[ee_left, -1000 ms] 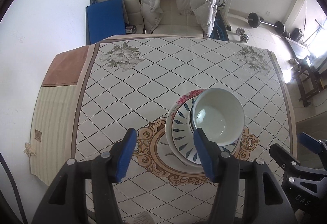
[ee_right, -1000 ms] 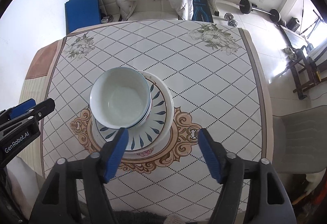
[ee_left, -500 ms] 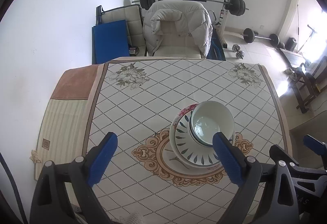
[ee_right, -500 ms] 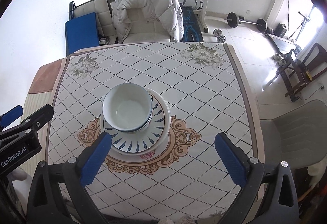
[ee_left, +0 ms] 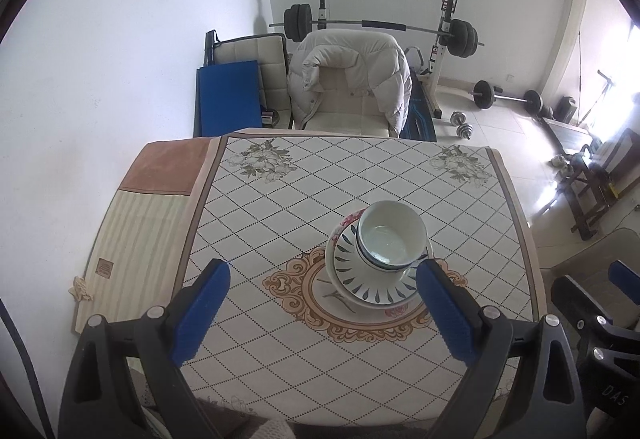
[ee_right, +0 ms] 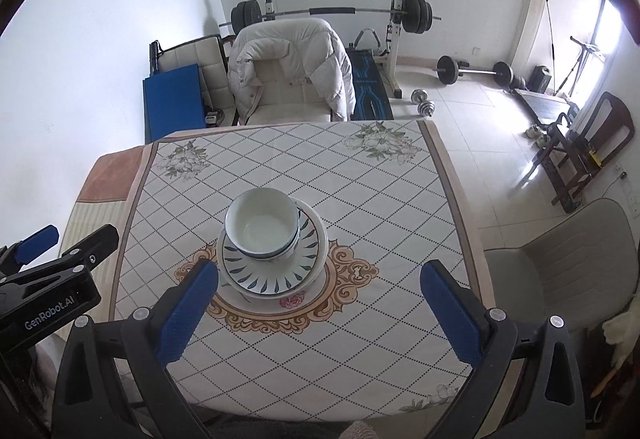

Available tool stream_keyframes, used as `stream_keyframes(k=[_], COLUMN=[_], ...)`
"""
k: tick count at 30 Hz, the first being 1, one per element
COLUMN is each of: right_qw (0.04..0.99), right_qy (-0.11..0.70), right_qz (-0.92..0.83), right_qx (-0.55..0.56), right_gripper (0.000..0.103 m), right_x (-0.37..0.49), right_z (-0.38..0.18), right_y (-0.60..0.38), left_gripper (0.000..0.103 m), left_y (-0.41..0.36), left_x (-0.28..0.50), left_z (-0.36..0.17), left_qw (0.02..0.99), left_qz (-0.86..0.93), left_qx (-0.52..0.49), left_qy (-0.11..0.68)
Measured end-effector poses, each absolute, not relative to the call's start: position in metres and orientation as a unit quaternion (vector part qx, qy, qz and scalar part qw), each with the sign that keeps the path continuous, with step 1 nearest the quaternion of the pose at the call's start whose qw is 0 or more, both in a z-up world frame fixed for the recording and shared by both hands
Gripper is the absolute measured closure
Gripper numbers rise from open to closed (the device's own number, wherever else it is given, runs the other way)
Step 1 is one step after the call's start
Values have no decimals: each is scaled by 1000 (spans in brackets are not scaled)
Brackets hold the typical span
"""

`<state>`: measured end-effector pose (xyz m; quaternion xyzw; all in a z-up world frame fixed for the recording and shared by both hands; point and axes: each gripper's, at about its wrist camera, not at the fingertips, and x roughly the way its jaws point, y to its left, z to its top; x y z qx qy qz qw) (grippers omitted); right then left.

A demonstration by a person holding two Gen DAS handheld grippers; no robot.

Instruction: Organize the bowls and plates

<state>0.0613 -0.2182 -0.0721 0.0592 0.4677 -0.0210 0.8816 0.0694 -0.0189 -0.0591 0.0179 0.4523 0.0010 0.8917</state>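
A white bowl (ee_left: pixel 391 235) sits stacked on other bowls, on a plate with blue leaf marks (ee_left: pixel 360 279), which lies on a larger plate with a pink flower rim (ee_left: pixel 394 310). The stack stands at the middle of the table. It also shows in the right wrist view: bowl (ee_right: pixel 262 225), leaf plate (ee_right: pixel 276 275). My left gripper (ee_left: pixel 322 309) is open and empty, held high and back from the stack. My right gripper (ee_right: pixel 320 305) is open and empty, also above and back from it. The left gripper shows at the left of the right wrist view (ee_right: pixel 52 279).
The table carries a diamond-pattern cloth (ee_left: pixel 304 191) with a brown and beige mat (ee_left: pixel 148 207) at its left. A chair with a white jacket (ee_left: pixel 352 79) stands at the far edge. A grey chair (ee_right: pixel 560 271) stands on the right. Weights lie on the floor behind.
Both grippers have opened wide and pulled up and back from the stack. The bowls and plates have stayed in place.
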Motion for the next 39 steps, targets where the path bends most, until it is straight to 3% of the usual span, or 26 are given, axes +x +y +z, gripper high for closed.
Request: stream_keyframes(k=[12,20,39], right_qw=[910,915,922], right_qy=[414,403,385], right_qz=[-5,-6,-21], right_qx=[30,15,21], right_gripper=[0,0,0], right_x=[-43,-96,-108], right_z=[7,30,48], right_y=[-223,-223,-214], left_gripper=[8,8,1], left_y=[-31,-27,-5], left_x=[-16,-53,-73], left_z=[-12,9,14], left_qw=[903,910,914], left_qz=[23,31,24], left_qx=[17,10,-2], left_qy=[428,414,405])
